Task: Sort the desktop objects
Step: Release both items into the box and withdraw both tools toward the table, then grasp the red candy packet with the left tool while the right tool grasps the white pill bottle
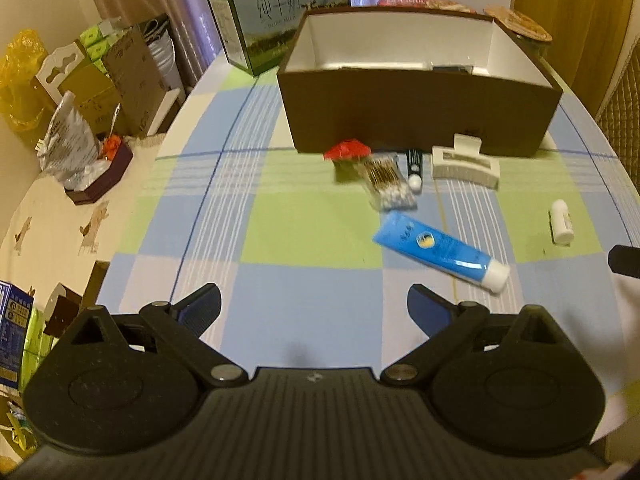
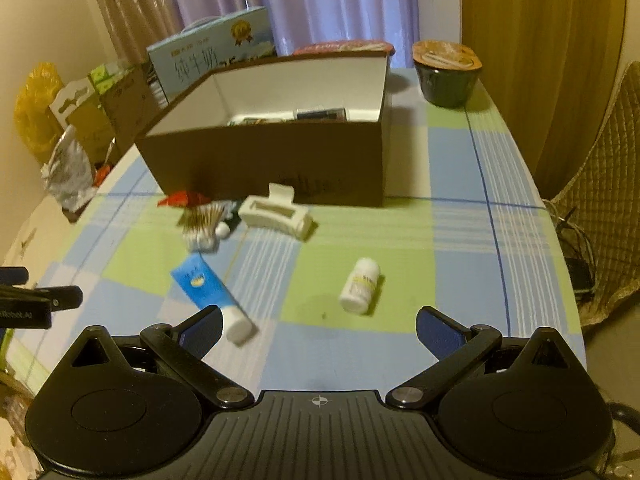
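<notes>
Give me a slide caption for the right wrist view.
Open right gripper hovers over checked tablecloth near small white plastic bottle, before brown cardboard box.

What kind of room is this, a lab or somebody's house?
Most likely a home: a table with a checked tablecloth, curtains behind it, and household bits like a milk carton and a blue tube of cream or paste.

Each camera sits just behind its own tool, above the checked worktop (image 1: 304, 232), looking forward and down toward the brown box (image 1: 420, 116) at the far side. The left view stands further left, the right view further right and nearer the white bottle (image 2: 360, 286). Both share the box, blue tube (image 2: 204, 286) and hair clip (image 1: 466, 164).
</notes>
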A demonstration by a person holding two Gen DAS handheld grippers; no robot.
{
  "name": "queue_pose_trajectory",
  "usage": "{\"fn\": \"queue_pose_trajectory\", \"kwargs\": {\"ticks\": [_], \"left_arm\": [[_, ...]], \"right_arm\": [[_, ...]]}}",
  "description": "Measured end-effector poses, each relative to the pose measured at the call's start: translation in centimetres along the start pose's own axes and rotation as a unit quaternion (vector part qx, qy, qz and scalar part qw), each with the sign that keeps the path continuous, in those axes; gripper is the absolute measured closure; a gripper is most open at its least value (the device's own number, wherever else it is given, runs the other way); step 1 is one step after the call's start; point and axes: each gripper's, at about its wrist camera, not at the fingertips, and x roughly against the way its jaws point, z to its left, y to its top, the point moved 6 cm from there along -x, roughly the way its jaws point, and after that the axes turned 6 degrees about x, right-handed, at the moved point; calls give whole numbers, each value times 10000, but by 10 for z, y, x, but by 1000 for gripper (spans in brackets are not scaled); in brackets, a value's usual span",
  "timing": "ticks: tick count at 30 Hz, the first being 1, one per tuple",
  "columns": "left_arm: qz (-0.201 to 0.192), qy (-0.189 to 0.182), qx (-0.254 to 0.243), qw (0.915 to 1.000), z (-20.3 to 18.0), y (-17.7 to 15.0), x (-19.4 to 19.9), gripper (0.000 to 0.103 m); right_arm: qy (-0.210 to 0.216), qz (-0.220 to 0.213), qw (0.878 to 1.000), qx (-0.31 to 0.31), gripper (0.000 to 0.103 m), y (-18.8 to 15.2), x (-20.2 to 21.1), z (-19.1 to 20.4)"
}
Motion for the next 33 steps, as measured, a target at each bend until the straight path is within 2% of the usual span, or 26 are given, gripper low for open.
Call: {"fn": "queue_pose_trajectory", "kwargs": {"ticks": [9, 19, 24, 33], "left_arm": [[153, -162, -220, 9995, -7, 3, -12, 5], [178, -476, -282, 9983, -1, 21, -34, 5], [195, -574, -282, 9978, 8, 29, -46, 5], [251, -653, -281, 9972, 17, 50, -75, 6]], "right_arm": [[-220, 104, 9997, 39, 2, -17, -7, 6], [-309, 110, 9994, -118, 7, -6, -28, 9], [-239, 161, 9992, -261, 17, 1, -45, 8], [-451, 79, 9977, -495, 37, 10, -76, -7]]}}
